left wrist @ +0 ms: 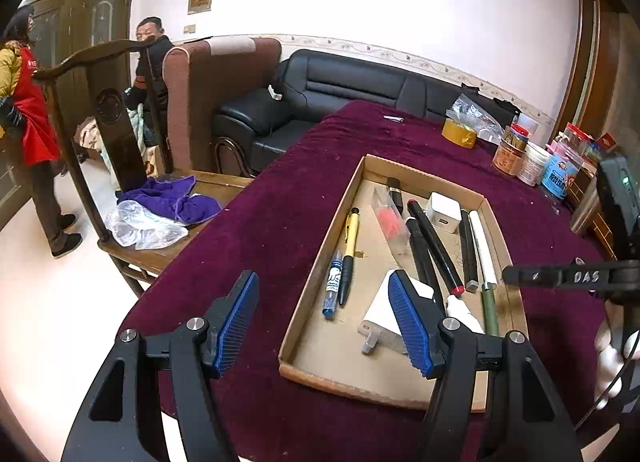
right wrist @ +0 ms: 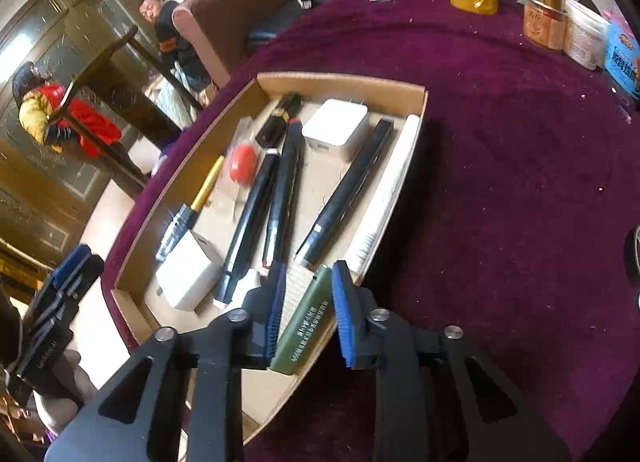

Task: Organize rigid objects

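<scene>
A shallow cardboard tray [left wrist: 320, 346] [right wrist: 320, 177] lies on the maroon tablecloth. It holds black markers [left wrist: 436, 246] [right wrist: 248, 225], a yellow pen [left wrist: 350, 250], a blue refill tube [left wrist: 332, 286], a white pen [right wrist: 384, 197], a red item in a clear sleeve [right wrist: 242, 163] and two white chargers [left wrist: 380, 326] [right wrist: 336, 129]. My right gripper [right wrist: 310, 308] is open, its pads either side of a green pen [right wrist: 308, 322] [left wrist: 490, 310] that rests on the tray floor by the near wall. My left gripper [left wrist: 326, 322] stands open over the tray's near left corner with nothing between its fingers.
A yellow tape roll [left wrist: 460, 133] and several jars [left wrist: 508, 153] stand at the table's far right. Left of the table is a wooden chair with a purple cloth [left wrist: 168, 197] and a plastic bag. Two people are beyond it, by a black sofa [left wrist: 320, 81].
</scene>
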`<control>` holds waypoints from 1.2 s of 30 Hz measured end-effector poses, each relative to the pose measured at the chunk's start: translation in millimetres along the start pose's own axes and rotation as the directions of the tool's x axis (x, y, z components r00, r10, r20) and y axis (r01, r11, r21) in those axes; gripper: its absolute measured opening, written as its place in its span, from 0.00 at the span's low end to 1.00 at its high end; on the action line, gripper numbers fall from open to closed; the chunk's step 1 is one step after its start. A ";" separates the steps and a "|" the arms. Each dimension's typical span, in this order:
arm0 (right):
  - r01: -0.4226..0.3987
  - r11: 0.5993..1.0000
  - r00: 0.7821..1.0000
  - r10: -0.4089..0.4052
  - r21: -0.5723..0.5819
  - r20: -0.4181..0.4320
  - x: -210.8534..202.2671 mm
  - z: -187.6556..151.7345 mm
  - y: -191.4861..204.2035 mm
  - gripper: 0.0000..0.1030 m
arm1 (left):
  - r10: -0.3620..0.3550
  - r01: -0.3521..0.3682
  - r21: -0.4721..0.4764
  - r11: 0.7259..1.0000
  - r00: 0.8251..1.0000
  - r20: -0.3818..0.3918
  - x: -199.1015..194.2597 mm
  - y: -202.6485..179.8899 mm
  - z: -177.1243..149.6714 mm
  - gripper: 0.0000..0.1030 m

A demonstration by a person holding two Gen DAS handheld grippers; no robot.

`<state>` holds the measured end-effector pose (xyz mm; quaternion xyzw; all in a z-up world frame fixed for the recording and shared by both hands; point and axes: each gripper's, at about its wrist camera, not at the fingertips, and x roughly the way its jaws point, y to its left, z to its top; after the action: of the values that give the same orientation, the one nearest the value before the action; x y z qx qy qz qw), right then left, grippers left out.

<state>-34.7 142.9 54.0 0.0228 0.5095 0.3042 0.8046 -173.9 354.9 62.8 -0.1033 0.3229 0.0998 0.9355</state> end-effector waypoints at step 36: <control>0.228 0.967 0.875 -0.256 0.117 0.410 -116.2 -94.0 -60.9 0.83 | 0.212 -0.247 0.321 0.914 0.967 0.140 -52.8 -144.3 -38.5 0.80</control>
<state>-119.1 8.1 81.4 0.0501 0.3318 0.1721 0.9261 -200.6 200.3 84.6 0.1019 0.2967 0.1577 0.9363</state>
